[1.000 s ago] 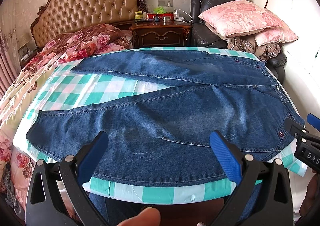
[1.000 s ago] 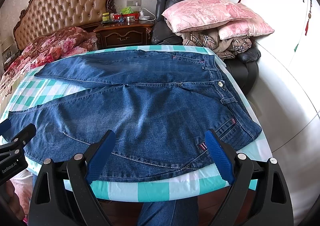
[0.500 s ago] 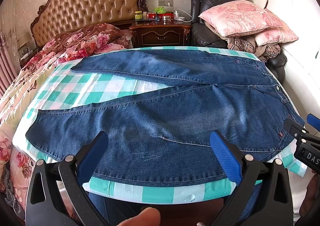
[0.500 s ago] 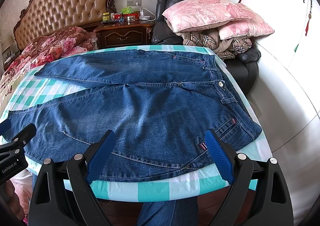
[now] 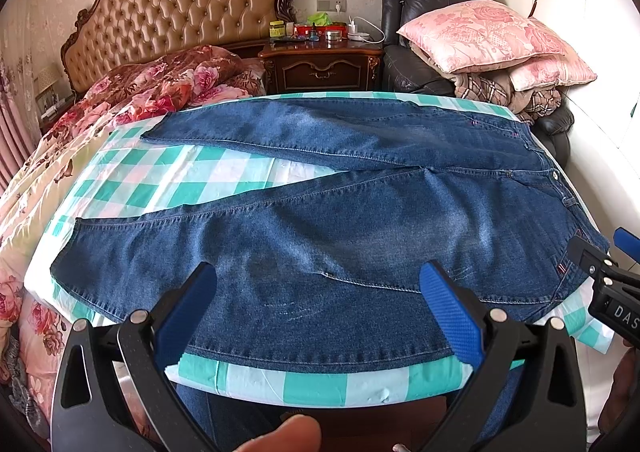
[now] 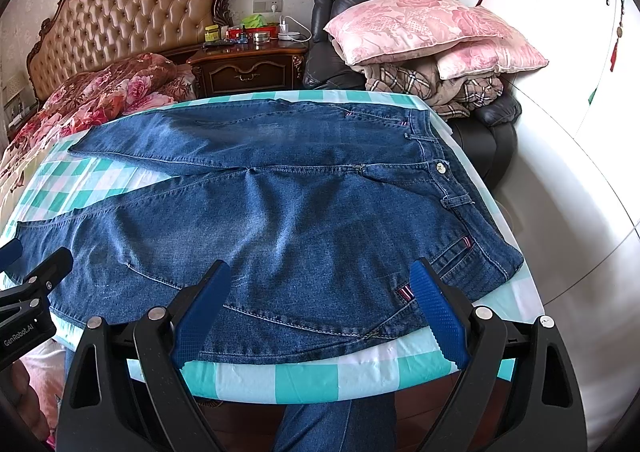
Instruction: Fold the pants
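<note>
Blue denim pants [image 5: 360, 219] [image 6: 288, 207] lie flat on a table with a teal and white checked cloth [image 5: 180, 175] [image 6: 304, 376]. Their waistband points right and both legs spread out to the left. My left gripper [image 5: 320, 284] hovers open over the near leg at the table's front edge, holding nothing. My right gripper [image 6: 320, 280] is open too, above the near hip and pocket by the waistband. The tip of the right gripper [image 5: 600, 264] shows at the right edge of the left wrist view. The left gripper's tip [image 6: 36, 276] shows at the left of the right wrist view.
A bed with a floral quilt [image 5: 132, 99] and tufted headboard [image 5: 180, 15] lies behind left. A dark nightstand [image 5: 324, 63] with small items stands at the back. Pink pillows [image 5: 480, 35] are piled on a black chair at back right. A person's denim-clad leg [image 6: 328, 424] is below the table.
</note>
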